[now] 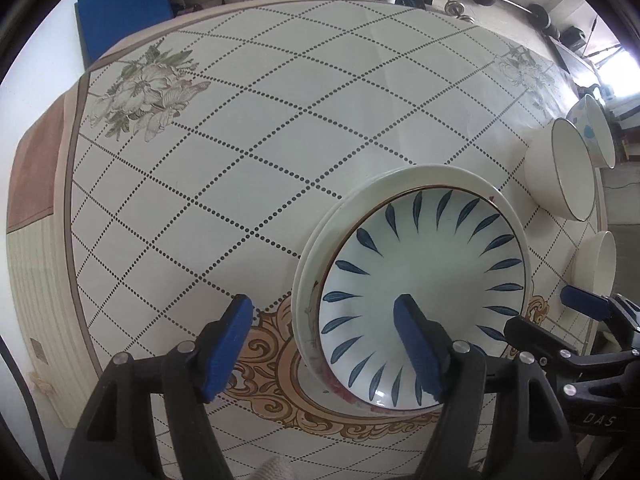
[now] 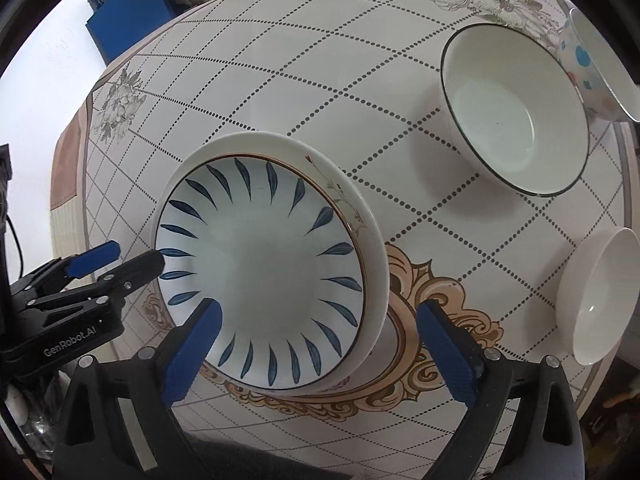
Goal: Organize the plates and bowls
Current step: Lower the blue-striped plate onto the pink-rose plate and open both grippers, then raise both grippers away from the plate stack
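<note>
Here, blue-leaf plate (image 2: 260, 268) sits nested on a white plate (image 2: 372, 248) on the desk (image 1: 248, 128). Both hand-held grippers above it, empty: left hand-held gripper (image 1: 324, 348) with jaws spread, right hand-held gripper (image 2: 316, 352) with jaws wide. Black-rimmed bowl (image 2: 516, 112), plain white bowl (image 2: 600, 296), dotted bowl (image 2: 588, 64) right of the stack.

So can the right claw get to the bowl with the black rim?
Probably yes. The right claw is open and holds nothing, and the bowl with the black rim sits by itself on bare tablecloth past the stacked plates, with nothing in between.
</note>
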`<state>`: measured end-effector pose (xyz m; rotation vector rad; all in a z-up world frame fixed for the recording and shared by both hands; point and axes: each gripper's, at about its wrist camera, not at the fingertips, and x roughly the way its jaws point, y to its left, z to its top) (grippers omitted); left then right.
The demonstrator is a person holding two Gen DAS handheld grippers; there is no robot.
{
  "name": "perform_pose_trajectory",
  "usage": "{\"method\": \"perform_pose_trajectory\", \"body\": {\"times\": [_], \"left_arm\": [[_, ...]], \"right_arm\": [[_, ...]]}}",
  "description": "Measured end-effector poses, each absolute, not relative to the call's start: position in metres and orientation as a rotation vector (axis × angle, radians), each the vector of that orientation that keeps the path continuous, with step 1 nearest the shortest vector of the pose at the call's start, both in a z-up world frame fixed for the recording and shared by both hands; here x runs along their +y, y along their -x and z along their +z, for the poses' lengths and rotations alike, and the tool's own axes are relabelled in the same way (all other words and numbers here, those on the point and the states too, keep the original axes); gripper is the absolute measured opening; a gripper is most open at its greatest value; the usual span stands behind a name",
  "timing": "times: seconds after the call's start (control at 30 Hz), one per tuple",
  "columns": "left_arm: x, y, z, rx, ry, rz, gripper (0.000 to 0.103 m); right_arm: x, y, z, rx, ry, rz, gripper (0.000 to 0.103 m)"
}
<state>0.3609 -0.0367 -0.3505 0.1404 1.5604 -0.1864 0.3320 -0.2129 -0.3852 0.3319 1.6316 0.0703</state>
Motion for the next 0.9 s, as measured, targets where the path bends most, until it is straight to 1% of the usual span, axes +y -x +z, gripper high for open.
{"method": "perform_pose_trajectory", "body": {"times": [0.33,0.53,0.9], "left_arm": [[-0.047,-0.323,-0.308,1.418,-0.165,-0.147,0.072],[-0.046,-0.293,-0.266,1.345,-0.123,-0.119,0.072],[-0.048,-0.238,-0.195,1.236,-0.099,-0.074,0.072]], "right_arm": [[-0.208,-0.297,-0.339,1.509,-0.185,-0.025,0.1],[-0.204,-0.27,-0.286,1.398,-0.131,-0.046,0.1],[-0.205,-0.21,-0.194,1.252,-0.13,0.017,0.1]]}}
